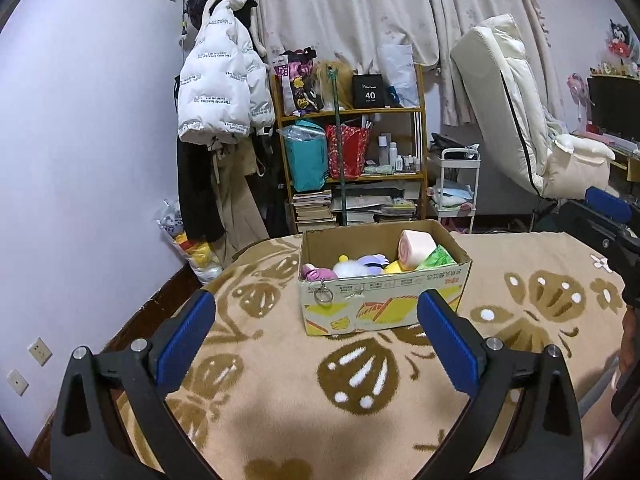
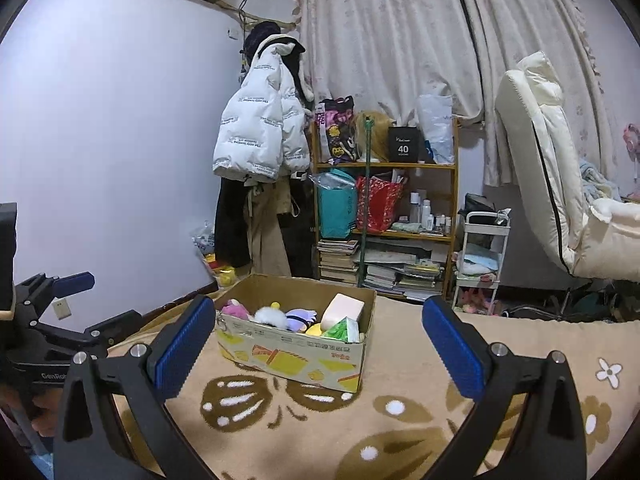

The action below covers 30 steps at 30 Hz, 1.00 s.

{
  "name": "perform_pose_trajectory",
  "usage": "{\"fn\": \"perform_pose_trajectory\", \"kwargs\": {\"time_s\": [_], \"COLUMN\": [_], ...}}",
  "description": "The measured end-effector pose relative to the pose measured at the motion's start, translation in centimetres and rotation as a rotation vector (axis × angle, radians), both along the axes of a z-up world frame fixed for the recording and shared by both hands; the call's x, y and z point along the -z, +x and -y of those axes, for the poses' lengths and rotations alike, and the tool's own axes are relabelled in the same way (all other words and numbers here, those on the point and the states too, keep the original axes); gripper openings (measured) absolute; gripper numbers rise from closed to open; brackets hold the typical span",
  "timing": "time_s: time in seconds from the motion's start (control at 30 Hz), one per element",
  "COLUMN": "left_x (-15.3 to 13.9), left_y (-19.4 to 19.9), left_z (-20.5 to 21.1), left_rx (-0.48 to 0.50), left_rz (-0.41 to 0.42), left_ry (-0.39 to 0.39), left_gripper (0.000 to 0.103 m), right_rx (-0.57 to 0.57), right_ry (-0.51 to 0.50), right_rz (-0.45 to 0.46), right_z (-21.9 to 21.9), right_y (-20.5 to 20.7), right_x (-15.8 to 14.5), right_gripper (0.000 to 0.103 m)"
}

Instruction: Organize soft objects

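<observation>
An open brown cardboard box with yellow printing (image 1: 384, 308) sits on a beige blanket patterned with brown butterflies (image 1: 280, 392), holding a pink roll (image 1: 416, 249), a green tissue pack (image 1: 439, 259), and what look like purple, white and yellow plush toys (image 1: 360, 266), partly hidden by the box wall. The left gripper (image 1: 316, 332) and right gripper (image 2: 318, 338) both hover above the blanket near the box, blue-padded fingers spread wide and empty.

A matt corrugated cardboard box (image 1: 384, 300) with glossy printed sides sits on a fuzzy, deep-pile fleece blanket (image 1: 280, 400), holding plush toys (image 1: 360, 266) and a smooth pink roll (image 1: 416, 249).
</observation>
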<state>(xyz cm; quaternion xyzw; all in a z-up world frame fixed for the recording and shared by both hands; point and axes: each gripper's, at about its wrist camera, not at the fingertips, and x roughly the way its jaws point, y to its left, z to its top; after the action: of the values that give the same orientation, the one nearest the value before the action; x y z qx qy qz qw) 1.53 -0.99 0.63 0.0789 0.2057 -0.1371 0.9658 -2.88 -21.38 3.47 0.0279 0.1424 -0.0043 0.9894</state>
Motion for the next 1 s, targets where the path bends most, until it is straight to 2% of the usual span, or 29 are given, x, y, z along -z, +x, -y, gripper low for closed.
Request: {"fn": "perform_pose_trajectory", "kwargs": {"time_s": [0.43, 1.0], "left_x": [1.5, 1.9], "left_y": [1.4, 1.8], "left_z": [0.1, 0.0], "left_rx": [-0.007, -0.026], "left_rz": [-0.051, -0.067], "left_ry": [-0.001, 0.006], "left_gripper": [0.100, 0.100], "right_rx": [0.006, 0.026], "right_ry": [0.003, 0.034], "right_rz": [-0.063, -0.103], "right_z": [0.7, 1.5], "right_y": [1.6, 2.3], "right_x": [1.7, 2.7], "right_gripper": [0.103, 0.103]}}
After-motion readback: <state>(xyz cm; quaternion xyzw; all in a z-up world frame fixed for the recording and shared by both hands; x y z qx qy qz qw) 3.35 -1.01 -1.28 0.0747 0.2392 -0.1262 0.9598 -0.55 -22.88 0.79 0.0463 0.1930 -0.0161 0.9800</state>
